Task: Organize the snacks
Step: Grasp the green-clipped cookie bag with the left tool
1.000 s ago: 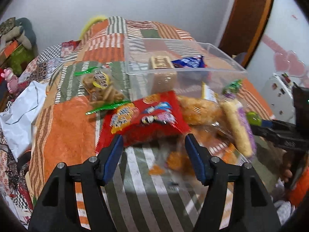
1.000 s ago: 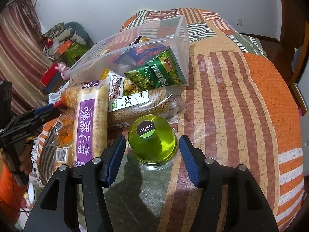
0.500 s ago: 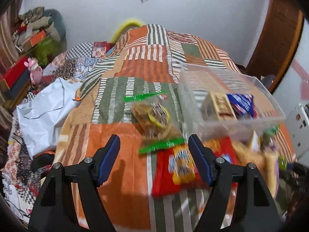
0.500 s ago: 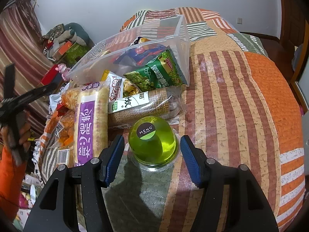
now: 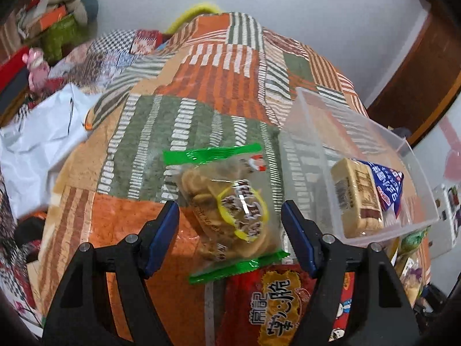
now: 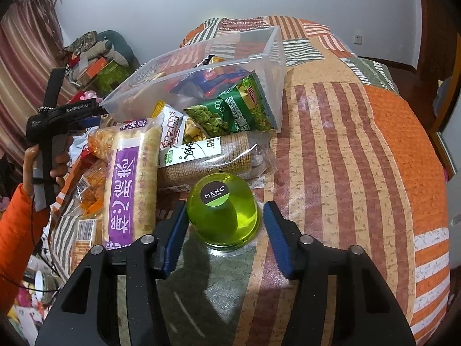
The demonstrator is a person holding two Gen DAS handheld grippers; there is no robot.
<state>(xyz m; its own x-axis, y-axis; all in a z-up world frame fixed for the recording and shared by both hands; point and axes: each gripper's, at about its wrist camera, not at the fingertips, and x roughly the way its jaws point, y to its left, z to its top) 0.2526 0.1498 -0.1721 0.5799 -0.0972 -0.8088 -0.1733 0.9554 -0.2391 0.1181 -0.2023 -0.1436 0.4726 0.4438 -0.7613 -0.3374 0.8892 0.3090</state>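
A clear bag of biscuits with green ends (image 5: pixel 219 201) lies on the patchwork bedspread, between the fingers of my open left gripper (image 5: pixel 229 206); neither pad touches it. A red snack bag (image 5: pixel 276 302) lies just below it. To the right stands the clear plastic bin (image 5: pixel 360 132), holding a boxed cake (image 5: pixel 357 199) and a blue packet (image 5: pixel 386 184). My right gripper (image 6: pixel 224 206) straddles a green jelly cup (image 6: pixel 223 219); its jaws are closing and stand just off the cup's sides. Beside the cup lie a purple-labelled puffed roll (image 6: pixel 126 178) and a brown cracker pack (image 6: pixel 207 158).
Green pea bags (image 6: pixel 230 109) lean against the bin (image 6: pixel 259 57). A hand in an orange sleeve (image 6: pixel 17 225) holds the left gripper's handle at the left of the right wrist view. A white plastic bag (image 5: pixel 37 144) lies off the bed's left edge. Striped bedspread (image 6: pixel 360 144) stretches to the right.
My left gripper swung left from the red bag to the biscuit bag and its jaws widened a little. The right gripper stayed put and its jaws narrowed around the green cup.
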